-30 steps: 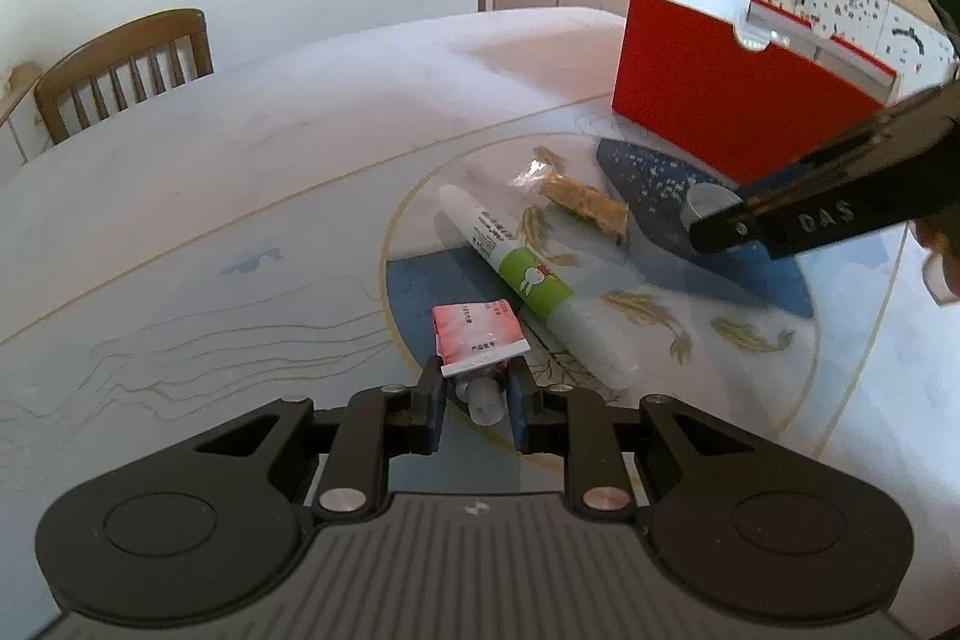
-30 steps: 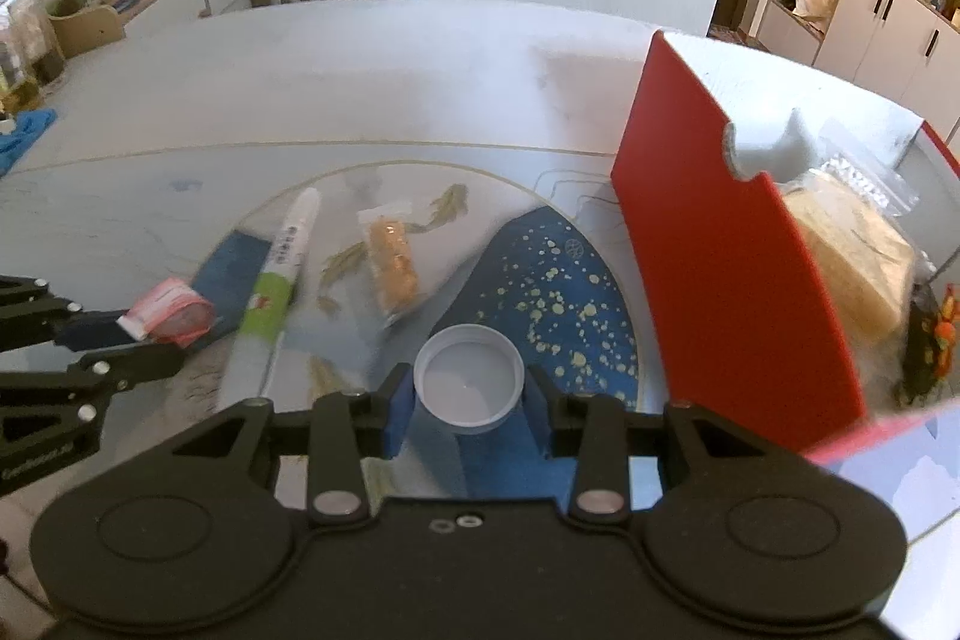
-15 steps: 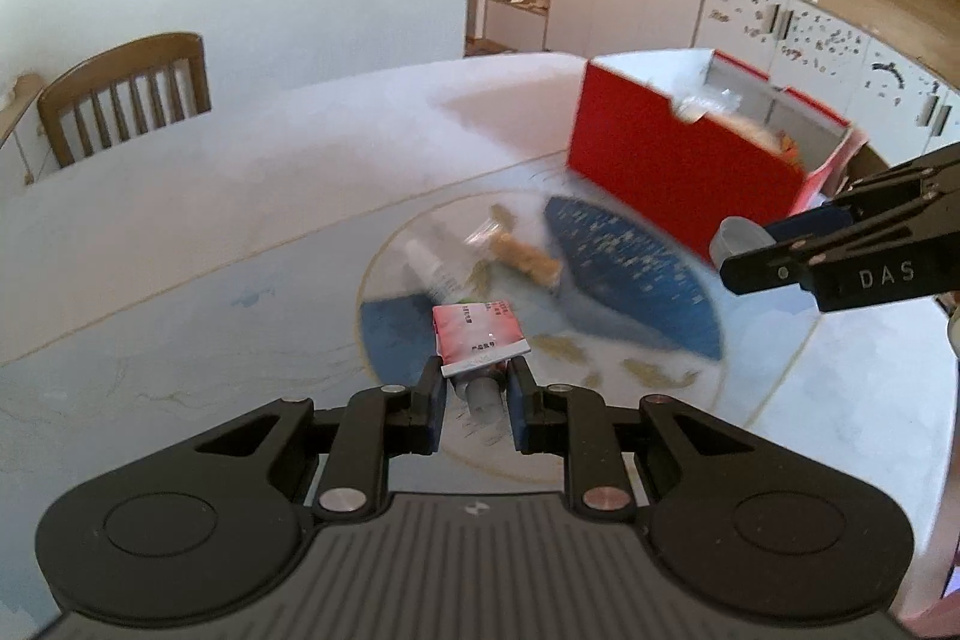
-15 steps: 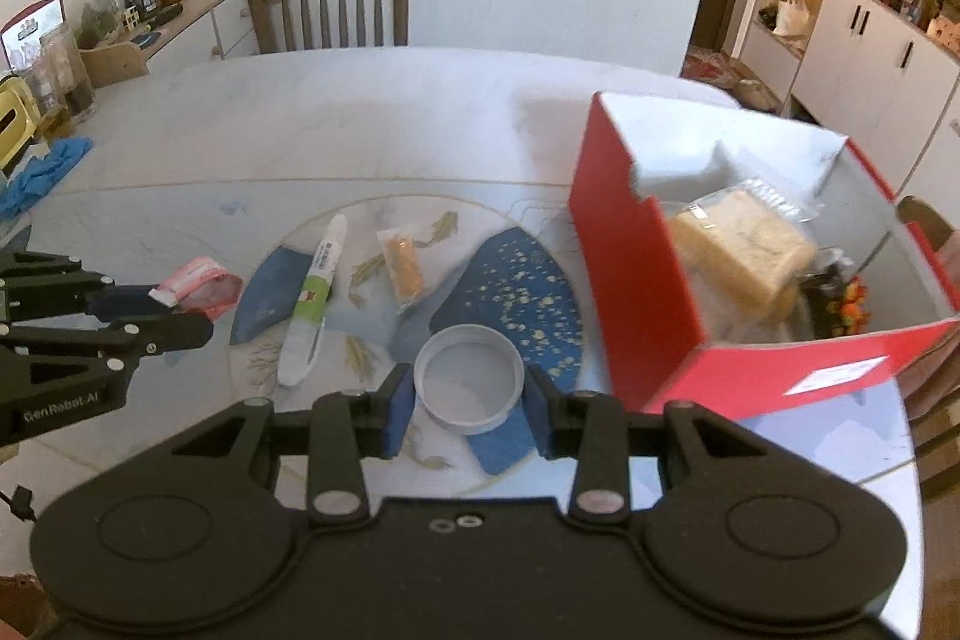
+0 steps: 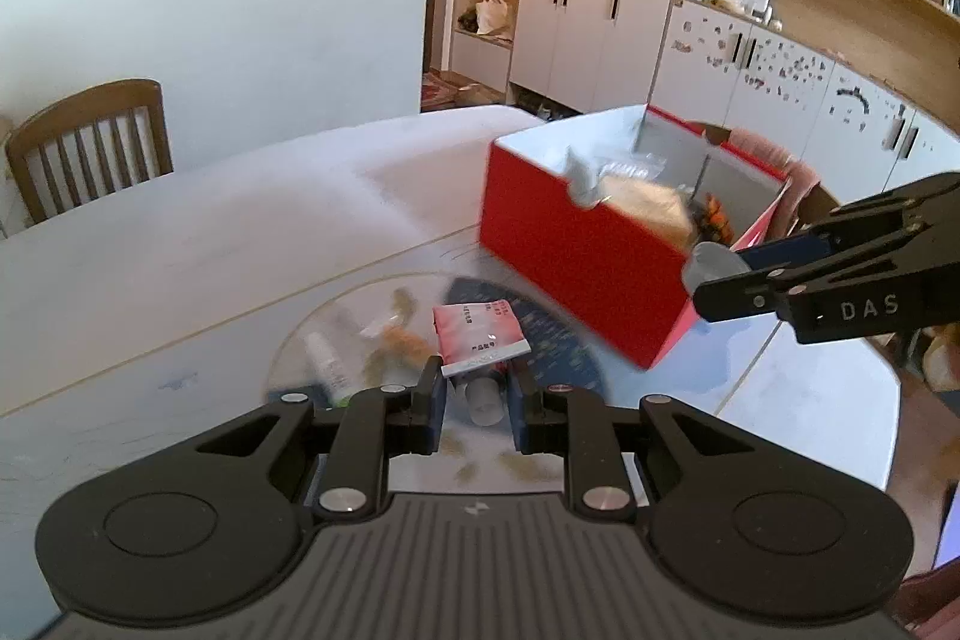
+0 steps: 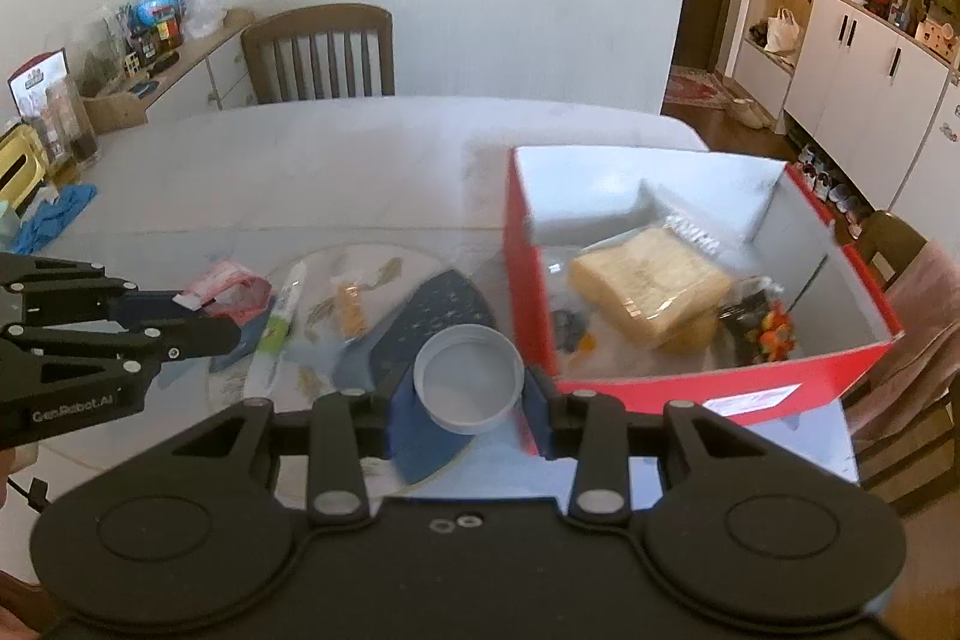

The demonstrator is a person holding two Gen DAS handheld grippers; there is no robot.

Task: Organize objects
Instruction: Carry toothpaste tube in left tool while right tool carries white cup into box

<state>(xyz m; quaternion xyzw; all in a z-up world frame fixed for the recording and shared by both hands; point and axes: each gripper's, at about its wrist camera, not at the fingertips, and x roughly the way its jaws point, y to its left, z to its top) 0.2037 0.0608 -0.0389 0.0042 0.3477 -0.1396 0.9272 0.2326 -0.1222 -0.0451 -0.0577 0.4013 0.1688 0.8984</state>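
Note:
My left gripper [image 5: 477,397] is shut on a small pink tube [image 5: 480,337] with a white cap, held in the air above the table; the same pink tube [image 6: 231,289] shows at the left of the right wrist view. My right gripper [image 6: 468,394] is shut on a round white lid [image 6: 468,379], held just in front of the red box [image 6: 528,280]. The open red box [image 5: 576,250] holds a wrapped loaf [image 6: 651,283] and small packets. On the table below lie a white and green tube [image 6: 282,322] and a wrapped snack bar [image 6: 351,313].
The round table [image 5: 210,232] carries a painted disc with blue patches [image 6: 432,304]. Wooden chairs [image 6: 321,52] stand at the far side, another with a pink cloth [image 6: 912,328] is right of the box. White cabinets [image 5: 594,34] line the far wall.
Both grippers have risen with their loads, so the table looks farther below. The red box's inside has come into view, and the right gripper with the lid is closer to its near corner.

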